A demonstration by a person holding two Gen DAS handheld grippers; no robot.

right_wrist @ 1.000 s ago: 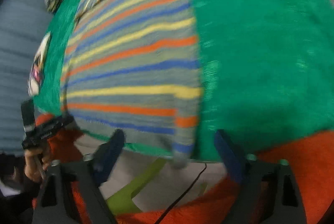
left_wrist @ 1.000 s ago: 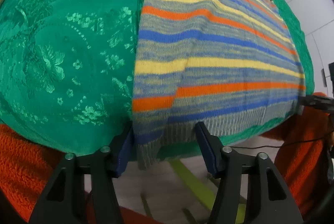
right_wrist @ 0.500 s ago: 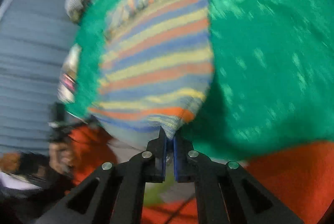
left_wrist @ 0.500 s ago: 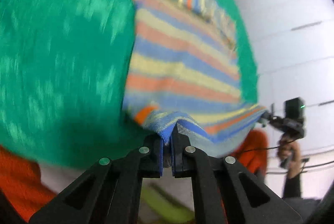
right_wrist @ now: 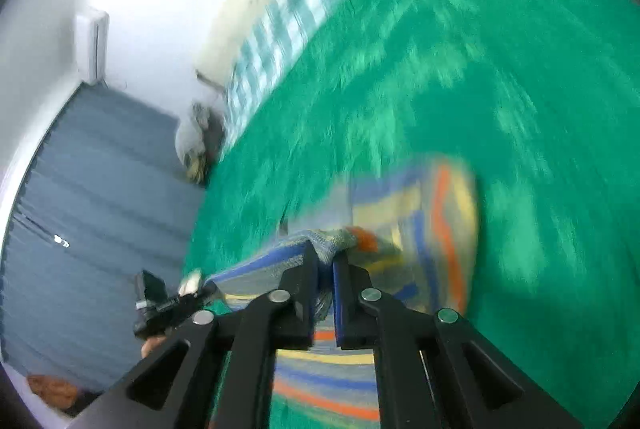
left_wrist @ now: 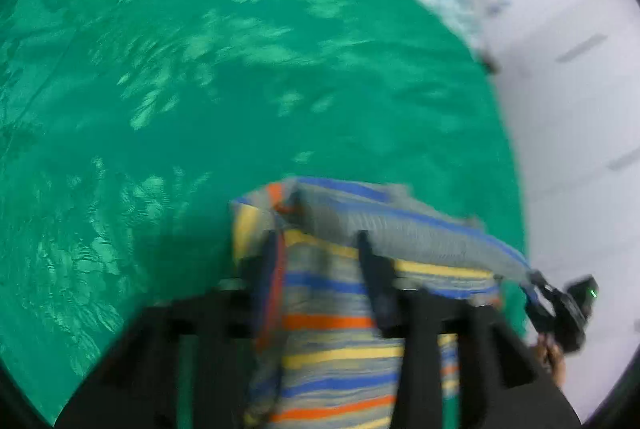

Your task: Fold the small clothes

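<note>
Two tongs at work on the striped sweater (left_wrist: pixel 340 321), folded over at 6 o'clock on the green cover (left_wrist: pixel 200 89). Left tongs (left_wrist: pixel 318 235) just opening, wide, gripping nothing. Right tongs (right_wrist: pixel 325 257) just opening too, looking narrow, hem pinched between.

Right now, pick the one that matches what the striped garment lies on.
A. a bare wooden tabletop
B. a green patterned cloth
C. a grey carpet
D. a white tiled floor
B: the striped garment lies on a green patterned cloth that spreads out on all sides of it in both wrist views.
</note>
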